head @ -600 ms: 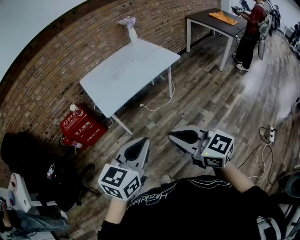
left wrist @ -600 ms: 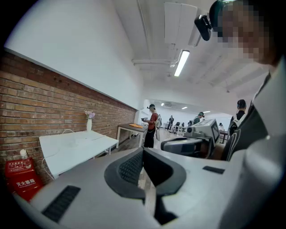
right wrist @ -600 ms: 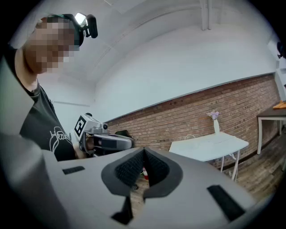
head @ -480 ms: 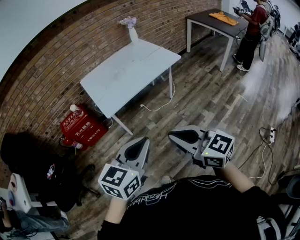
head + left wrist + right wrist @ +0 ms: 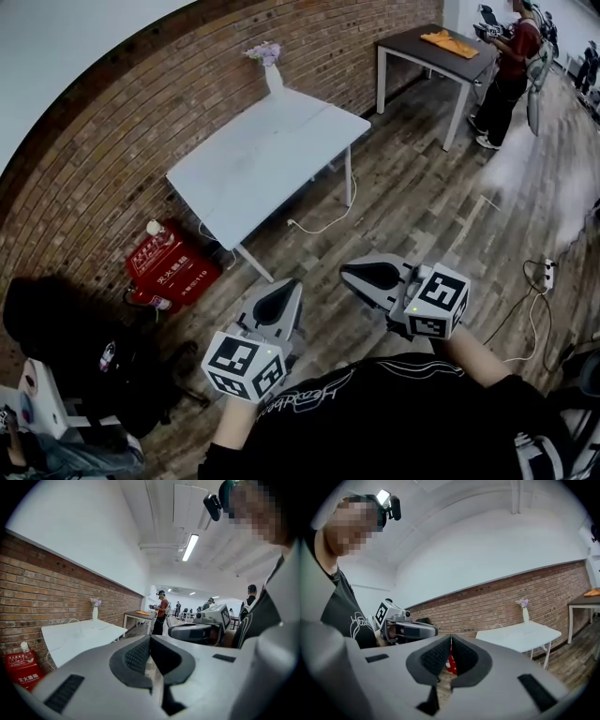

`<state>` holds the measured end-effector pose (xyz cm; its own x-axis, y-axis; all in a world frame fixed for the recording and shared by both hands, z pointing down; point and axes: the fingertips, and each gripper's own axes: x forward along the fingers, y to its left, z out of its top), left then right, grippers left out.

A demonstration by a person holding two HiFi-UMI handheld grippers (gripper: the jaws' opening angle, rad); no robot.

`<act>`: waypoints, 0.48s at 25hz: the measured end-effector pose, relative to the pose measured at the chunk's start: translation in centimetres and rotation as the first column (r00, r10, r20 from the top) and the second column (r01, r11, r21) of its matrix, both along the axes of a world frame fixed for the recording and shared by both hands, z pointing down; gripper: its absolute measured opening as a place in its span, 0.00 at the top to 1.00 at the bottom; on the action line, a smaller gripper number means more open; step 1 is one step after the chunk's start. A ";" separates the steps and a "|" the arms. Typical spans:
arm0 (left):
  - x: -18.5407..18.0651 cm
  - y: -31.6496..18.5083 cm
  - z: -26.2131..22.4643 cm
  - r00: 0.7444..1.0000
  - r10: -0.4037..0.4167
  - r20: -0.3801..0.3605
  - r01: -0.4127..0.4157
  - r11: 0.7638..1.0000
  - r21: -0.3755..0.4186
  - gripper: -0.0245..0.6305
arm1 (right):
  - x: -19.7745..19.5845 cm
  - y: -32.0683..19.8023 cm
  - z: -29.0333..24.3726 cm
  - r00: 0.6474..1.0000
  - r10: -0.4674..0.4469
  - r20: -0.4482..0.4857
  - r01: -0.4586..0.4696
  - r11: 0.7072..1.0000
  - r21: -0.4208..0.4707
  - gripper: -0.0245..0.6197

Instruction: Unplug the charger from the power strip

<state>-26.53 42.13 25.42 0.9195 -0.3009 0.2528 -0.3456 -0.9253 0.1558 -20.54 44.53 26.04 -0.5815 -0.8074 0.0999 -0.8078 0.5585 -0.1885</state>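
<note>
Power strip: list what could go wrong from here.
1. The power strip lies on the floor far right, away from the left gripper and right gripper; both are shut and empty, so jaws must open first.
2. A loose white cable by the table could be mistaken for the charger's.
3. The charger is too small to make out.

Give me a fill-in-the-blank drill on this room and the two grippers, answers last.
The vase stands on the ____ table.
The left gripper and the right gripper both have their jaws ____.
The red box sits beside the ____ wall.
The power strip lies on the floor at the person's ____ side.
Missing words: white, shut, brick, right.
</note>
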 end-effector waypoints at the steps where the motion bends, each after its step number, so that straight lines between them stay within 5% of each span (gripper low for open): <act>1: -0.3 -0.5 0.0 1.000 -0.001 -0.003 0.001 1.000 0.001 0.96 | -0.2 -0.4 0.1 1.000 0.004 0.001 -0.004 1.000 0.000 0.97; 12: -2.5 -5.0 -0.3 0.997 0.055 -0.050 -0.052 0.998 0.044 0.96 | -2.6 -4.1 0.2 0.998 0.064 -0.010 -0.064 0.997 0.049 0.96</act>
<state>-29.02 37.18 25.15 0.9459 -0.2604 0.1935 -0.2882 -0.9484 0.1322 -23.10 40.39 26.22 -0.5274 -0.8471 0.0658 -0.8442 0.5137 -0.1528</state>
